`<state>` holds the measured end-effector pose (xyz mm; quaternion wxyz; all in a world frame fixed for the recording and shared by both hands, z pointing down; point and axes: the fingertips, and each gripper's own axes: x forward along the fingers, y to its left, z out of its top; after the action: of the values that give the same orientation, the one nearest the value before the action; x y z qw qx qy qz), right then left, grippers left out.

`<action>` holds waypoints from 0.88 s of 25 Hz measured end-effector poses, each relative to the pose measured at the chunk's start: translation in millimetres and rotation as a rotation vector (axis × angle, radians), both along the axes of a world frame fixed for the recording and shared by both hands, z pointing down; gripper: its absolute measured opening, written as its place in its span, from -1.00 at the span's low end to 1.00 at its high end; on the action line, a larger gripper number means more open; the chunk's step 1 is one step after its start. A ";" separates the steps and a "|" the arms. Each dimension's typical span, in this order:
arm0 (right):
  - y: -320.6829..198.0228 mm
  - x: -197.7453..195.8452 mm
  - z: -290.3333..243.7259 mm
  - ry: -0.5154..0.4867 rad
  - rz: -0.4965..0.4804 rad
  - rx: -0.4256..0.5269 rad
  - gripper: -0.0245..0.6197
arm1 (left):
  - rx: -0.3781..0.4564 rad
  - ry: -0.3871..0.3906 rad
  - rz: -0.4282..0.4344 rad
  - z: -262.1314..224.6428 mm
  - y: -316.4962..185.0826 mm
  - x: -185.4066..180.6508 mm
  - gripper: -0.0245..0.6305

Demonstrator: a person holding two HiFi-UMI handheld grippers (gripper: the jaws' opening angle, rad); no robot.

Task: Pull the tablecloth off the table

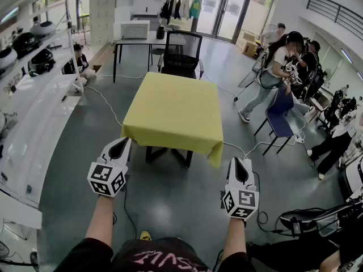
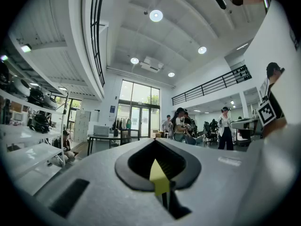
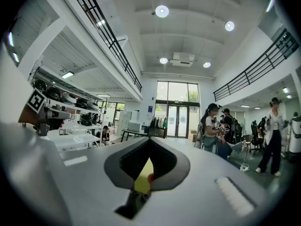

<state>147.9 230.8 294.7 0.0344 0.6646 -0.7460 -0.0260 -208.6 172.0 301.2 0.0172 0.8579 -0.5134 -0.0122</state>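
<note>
A yellow tablecloth (image 1: 176, 109) covers a small table in the middle of the floor and hangs over its near edge. My left gripper (image 1: 121, 143) is shut and sits just below the cloth's near left corner; I cannot tell if it touches it. Shut too, my right gripper (image 1: 239, 162) is a little right of the cloth's near right corner, apart from it. In the left gripper view a sliver of yellow cloth (image 2: 160, 178) shows through the closed left gripper (image 2: 156, 141). The right gripper view shows the same yellow cloth (image 3: 143, 180) behind the right gripper (image 3: 149, 140).
A black office chair (image 1: 181, 52) stands behind the table, and a blue chair (image 1: 281, 115) is to its right. People (image 1: 278, 67) stand at the right. White shelves (image 1: 34, 112) line the left side. A cable (image 1: 244, 149) runs over the floor near the right gripper.
</note>
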 end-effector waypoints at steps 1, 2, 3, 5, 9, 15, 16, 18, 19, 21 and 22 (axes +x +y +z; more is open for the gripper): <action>0.3 -0.5 0.9 0.002 -0.001 -0.001 -0.89 | -0.003 -0.001 0.000 1.9 1.2 -0.3 -0.92; 0.4 -1.1 1.5 0.003 -0.002 -0.003 -0.89 | -0.005 -0.002 0.001 3.4 2.1 -0.7 -0.92; 0.0 -2.0 1.8 0.005 -0.002 -0.003 -0.89 | -0.007 -0.003 0.001 4.2 2.6 -1.5 -0.92; -1.6 -4.1 0.9 0.004 0.001 -0.005 -0.89 | -0.009 0.000 0.002 3.8 2.3 -4.1 -0.92; -2.8 -8.5 -1.6 0.004 0.003 -0.002 -0.89 | -0.010 0.001 0.001 3.4 2.1 -9.4 -0.92; 1.5 -19.0 -1.1 -0.005 -0.020 0.002 -0.89 | -0.011 -0.002 0.004 5.2 5.7 -15.7 -0.92; 2.6 -21.5 0.2 -0.008 -0.026 -0.001 -0.89 | -0.012 -0.001 0.006 6.0 6.1 -16.4 -0.92; 3.5 -25.5 2.5 -0.007 -0.036 -0.011 -0.89 | -0.014 0.001 0.011 7.1 6.0 -17.1 -0.92; 3.6 -27.1 3.0 -0.004 -0.037 -0.014 -0.89 | -0.015 0.002 0.014 7.5 5.6 -17.6 -0.92; 3.0 -31.3 3.6 0.001 -0.039 -0.019 -0.89 | -0.019 0.004 0.016 9.4 4.3 -21.1 -0.92; 2.4 -34.4 3.9 0.004 -0.039 -0.020 -0.89 | -0.023 0.005 0.016 11.0 3.5 -24.5 -0.92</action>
<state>113.5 233.3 298.7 0.0421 0.6493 -0.7591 -0.0204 -233.1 175.5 312.2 0.0283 0.8616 -0.5067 -0.0085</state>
